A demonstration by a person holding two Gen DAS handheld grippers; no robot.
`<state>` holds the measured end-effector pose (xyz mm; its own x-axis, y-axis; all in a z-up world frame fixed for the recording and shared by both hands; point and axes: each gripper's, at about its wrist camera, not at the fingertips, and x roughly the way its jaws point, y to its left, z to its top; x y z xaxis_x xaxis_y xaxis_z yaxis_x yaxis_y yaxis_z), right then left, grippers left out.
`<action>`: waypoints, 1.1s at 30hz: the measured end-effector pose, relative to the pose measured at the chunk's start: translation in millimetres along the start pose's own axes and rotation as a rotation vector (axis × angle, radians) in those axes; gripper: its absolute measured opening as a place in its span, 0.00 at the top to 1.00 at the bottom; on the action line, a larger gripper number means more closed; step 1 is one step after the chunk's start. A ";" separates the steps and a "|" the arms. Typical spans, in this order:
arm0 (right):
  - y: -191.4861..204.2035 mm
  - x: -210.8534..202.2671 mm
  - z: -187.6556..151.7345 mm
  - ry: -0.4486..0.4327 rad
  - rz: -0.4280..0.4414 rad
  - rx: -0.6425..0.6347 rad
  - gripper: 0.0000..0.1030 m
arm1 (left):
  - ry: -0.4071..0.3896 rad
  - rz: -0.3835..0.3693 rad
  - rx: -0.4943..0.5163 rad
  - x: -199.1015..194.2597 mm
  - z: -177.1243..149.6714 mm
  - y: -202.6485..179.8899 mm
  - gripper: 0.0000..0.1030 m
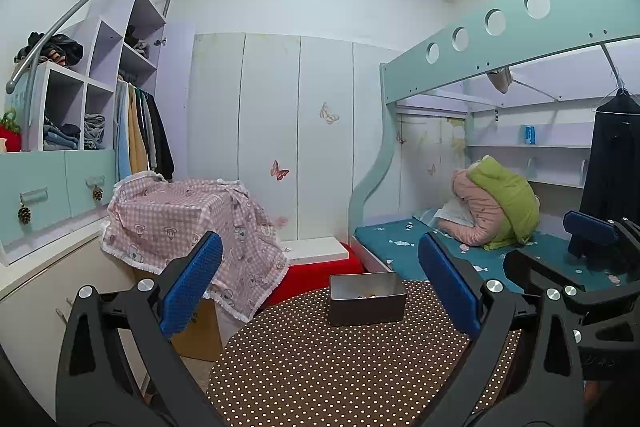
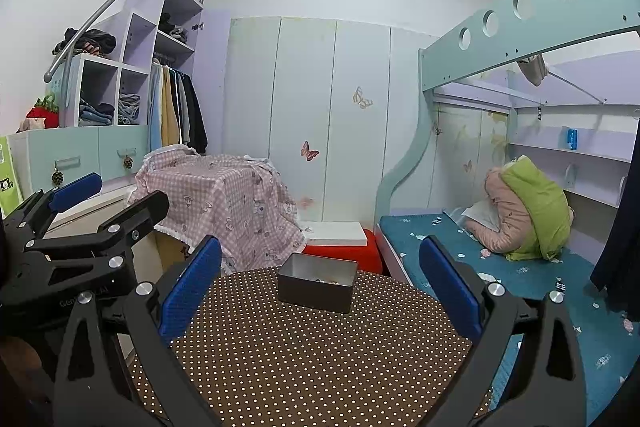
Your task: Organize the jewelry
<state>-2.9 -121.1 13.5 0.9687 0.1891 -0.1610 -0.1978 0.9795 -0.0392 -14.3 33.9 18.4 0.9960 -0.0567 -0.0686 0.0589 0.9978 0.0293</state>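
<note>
A grey metal box stands at the far edge of the round brown polka-dot table. Small jewelry pieces lie inside it, too small to tell apart. It also shows in the right wrist view, with the pieces at its bottom, on the table. My left gripper is open and empty, held above the table's near side. My right gripper is open and empty, to the right of the left one. Each gripper appears at the edge of the other's view.
A box draped in pink checked cloth stands behind the table on the left. A red stool with a white board is behind the table. A bunk bed with a teal mattress runs along the right. White cabinets are left.
</note>
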 end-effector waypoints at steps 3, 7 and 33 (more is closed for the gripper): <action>1.0 0.1 0.0 0.001 0.002 0.003 0.07 | 0.000 -0.001 0.000 0.5 -0.3 0.2 0.05; 1.4 0.2 0.2 0.001 0.003 0.005 0.07 | 0.000 0.000 0.001 -0.1 0.2 0.1 0.05; 3.9 2.8 -1.1 0.014 0.006 0.021 0.07 | 0.003 -0.001 0.003 2.5 0.6 -2.4 0.05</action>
<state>-1.2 -116.9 11.8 0.9653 0.1943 -0.1746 -0.2004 0.9796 -0.0178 -11.9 31.3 18.7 0.9957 -0.0576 -0.0718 0.0601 0.9977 0.0319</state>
